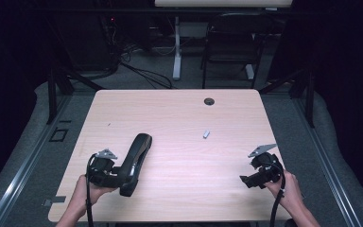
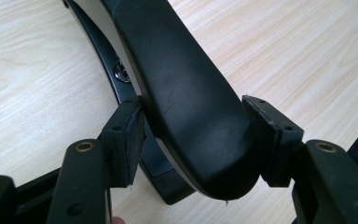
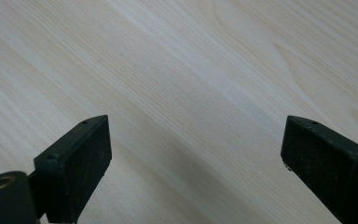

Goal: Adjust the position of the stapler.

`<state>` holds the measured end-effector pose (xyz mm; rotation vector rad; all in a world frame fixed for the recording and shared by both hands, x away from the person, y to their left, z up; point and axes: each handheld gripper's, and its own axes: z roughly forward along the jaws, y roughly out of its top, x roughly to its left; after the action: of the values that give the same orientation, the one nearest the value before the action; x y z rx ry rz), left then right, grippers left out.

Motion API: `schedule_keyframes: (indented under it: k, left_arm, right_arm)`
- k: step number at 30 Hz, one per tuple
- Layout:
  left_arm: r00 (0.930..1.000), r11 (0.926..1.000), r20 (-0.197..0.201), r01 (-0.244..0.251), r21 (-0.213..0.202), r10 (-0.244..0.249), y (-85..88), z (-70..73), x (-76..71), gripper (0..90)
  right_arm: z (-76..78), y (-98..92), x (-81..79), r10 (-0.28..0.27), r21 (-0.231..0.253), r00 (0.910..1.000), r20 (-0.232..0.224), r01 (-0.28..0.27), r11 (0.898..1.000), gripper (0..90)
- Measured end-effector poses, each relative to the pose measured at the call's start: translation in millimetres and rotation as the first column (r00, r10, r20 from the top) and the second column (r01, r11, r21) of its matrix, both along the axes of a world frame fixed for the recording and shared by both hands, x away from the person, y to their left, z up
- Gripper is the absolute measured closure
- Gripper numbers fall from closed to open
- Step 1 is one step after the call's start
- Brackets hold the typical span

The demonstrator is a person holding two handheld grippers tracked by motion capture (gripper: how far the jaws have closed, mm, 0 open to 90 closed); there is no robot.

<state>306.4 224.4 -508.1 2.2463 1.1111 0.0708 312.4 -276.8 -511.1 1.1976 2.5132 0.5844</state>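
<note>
A long black padded armrest [image 1: 136, 161] with a dark bracket under it lies on the pale wooden table [image 1: 179, 109], near the front left. My left gripper [image 1: 124, 177] reaches to its near end from the left. In the left gripper view the rounded end of the armrest [image 2: 191, 116] sits between the two pads [image 2: 126, 140], which stand close against its sides without clearly pressing. My right gripper [image 1: 244, 181] hovers at the front right, jaws wide open over bare wood [image 3: 196, 149], nothing between them.
A small grey piece [image 1: 206, 134] lies right of the table's centre. A round cable hole [image 1: 209, 101] sits near the far edge. Beyond the table stand a black chair [image 1: 231, 42] and a white desk leg [image 1: 176, 47], with cables on the floor.
</note>
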Motion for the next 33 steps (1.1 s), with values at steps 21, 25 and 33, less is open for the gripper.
schedule_keyframes:
  k: [21, 25, 33]
  left_arm:
    - [0.9987, 0.9995, -0.052, -0.008, -0.031, 0.006, -26.0, -4.0, -5.9, 38.9]
    - [0.9973, 0.9983, -0.074, -0.010, -0.057, 0.006, -30.6, -6.1, -4.9, 38.3]
    - [0.9958, 0.9971, -0.091, -0.013, -0.075, 0.007, -36.7, -7.6, -4.1, 37.6]
  right_arm:
    - [-2.2, 1.5, 1.2, 0.010, -0.008, 0.9999, -0.012, -0.010, 1.000, 7.9]
    - [-2.5, 1.7, 1.6, 0.016, -0.009, 0.9997, -0.017, -0.016, 1.000, 7.9]
    - [-3.6, 2.3, 1.9, 0.016, -0.003, 0.9997, -0.018, -0.016, 1.000, 7.9]
